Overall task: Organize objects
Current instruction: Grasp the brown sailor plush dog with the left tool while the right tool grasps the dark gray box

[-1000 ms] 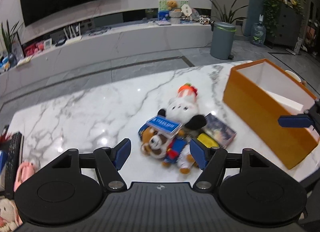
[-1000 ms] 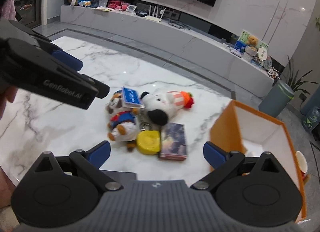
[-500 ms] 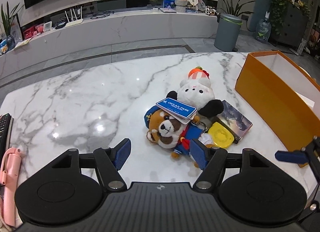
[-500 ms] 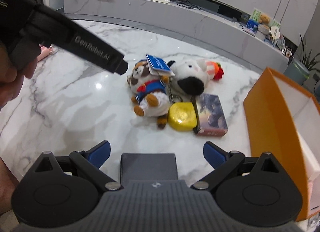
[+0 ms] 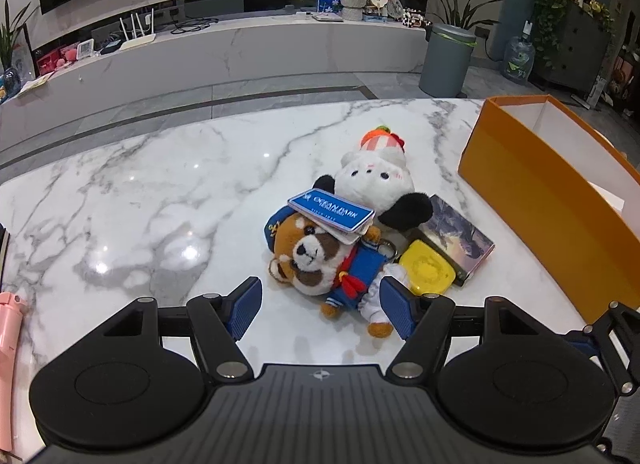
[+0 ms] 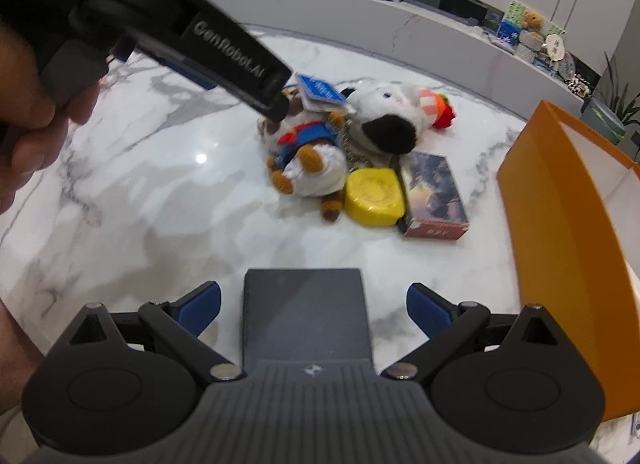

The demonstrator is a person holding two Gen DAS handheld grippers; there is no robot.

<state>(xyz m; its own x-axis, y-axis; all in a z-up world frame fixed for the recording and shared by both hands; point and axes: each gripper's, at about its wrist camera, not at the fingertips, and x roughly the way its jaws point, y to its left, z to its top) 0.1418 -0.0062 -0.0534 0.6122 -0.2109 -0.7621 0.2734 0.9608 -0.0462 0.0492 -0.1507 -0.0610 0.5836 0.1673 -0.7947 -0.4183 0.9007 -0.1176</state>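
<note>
Jaws spread on both my left gripper (image 5: 320,304) and right gripper (image 6: 313,306), neither gripping anything. 2 plush toys, raccoon (image 5: 320,260) and panda (image 5: 374,180), lie on the marble table (image 5: 140,200) beside my orange box (image 5: 540,200).

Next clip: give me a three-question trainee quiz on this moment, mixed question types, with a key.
1. True or false: the left gripper is shut on the brown sailor plush.
2. What touches the yellow case on its right in the right wrist view? A) card box B) orange box C) pink stick
3. Fill in: the blue tag lies on the brown plush's ____.

Key: 1 false, its jaws are apart; 2 A; 3 head.
</note>
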